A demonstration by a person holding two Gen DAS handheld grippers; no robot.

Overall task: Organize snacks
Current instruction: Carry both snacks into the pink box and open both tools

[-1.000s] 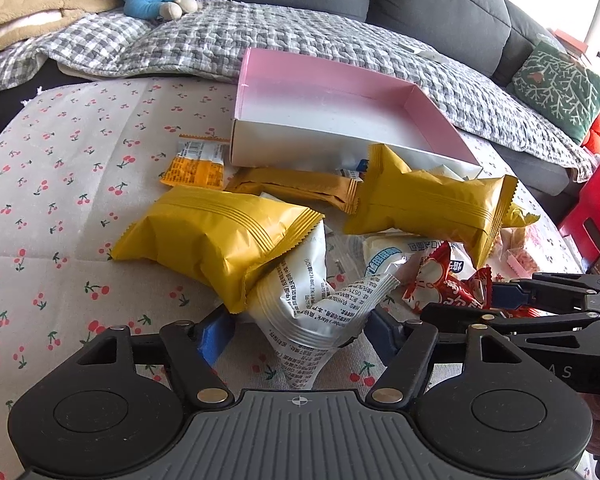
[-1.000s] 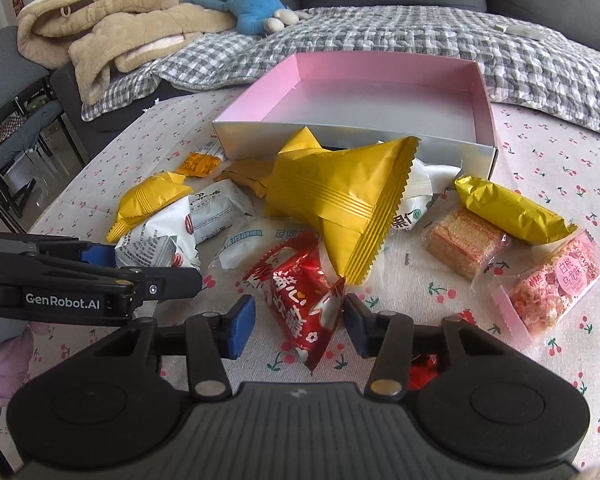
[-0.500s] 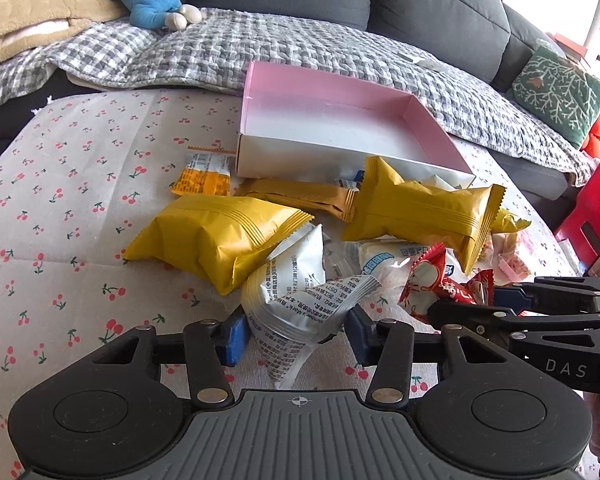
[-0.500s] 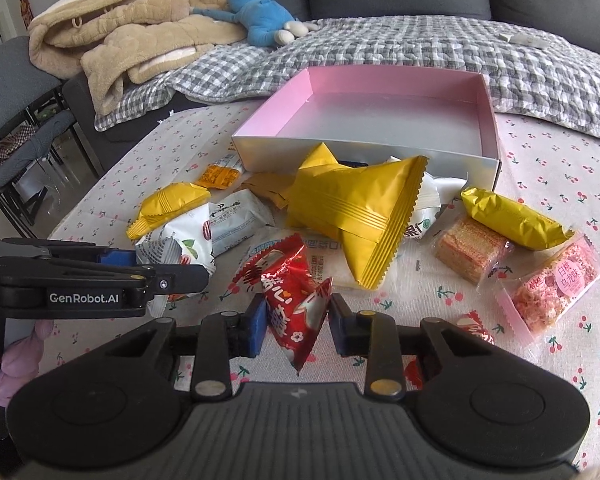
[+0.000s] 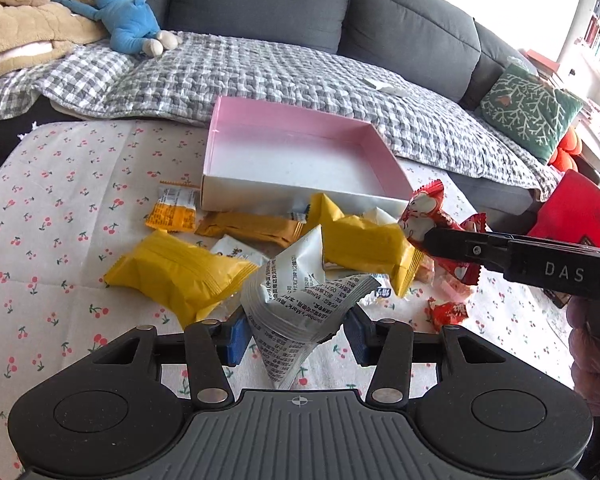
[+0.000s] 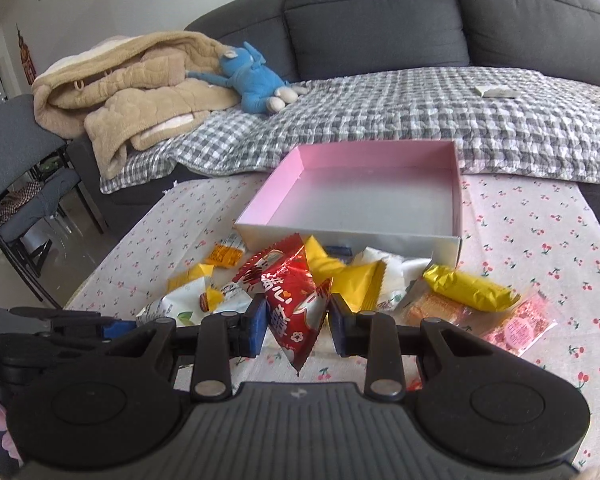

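My left gripper (image 5: 296, 334) is shut on a white snack packet (image 5: 300, 300) with black print, held above the cherry-print tablecloth (image 5: 60, 208). My right gripper (image 6: 298, 322) is shut on a red snack packet (image 6: 292, 300), also lifted off the cloth; from the left wrist view that red packet (image 5: 424, 216) hangs in the right gripper's black fingers (image 5: 460, 246). An open pink box (image 5: 296, 160) with white outer walls stands behind the snack pile, nothing inside it. Yellow packets (image 5: 180, 276) and an orange bar (image 5: 252, 228) lie in front of it.
More snacks lie to the right: a gold-wrapped bar (image 6: 468, 290), a wafer (image 6: 432, 310) and a pink crispy bar (image 6: 520, 324). A grey sofa (image 6: 420, 8) with a checked blanket, a beige coat and a blue plush toy (image 6: 252, 80) is behind the table. A folding chair (image 6: 16, 184) stands at the left.
Both grippers closed on their packets and rose, lifting the white packet and the red packet off the cloth. The pile and the box stayed put.
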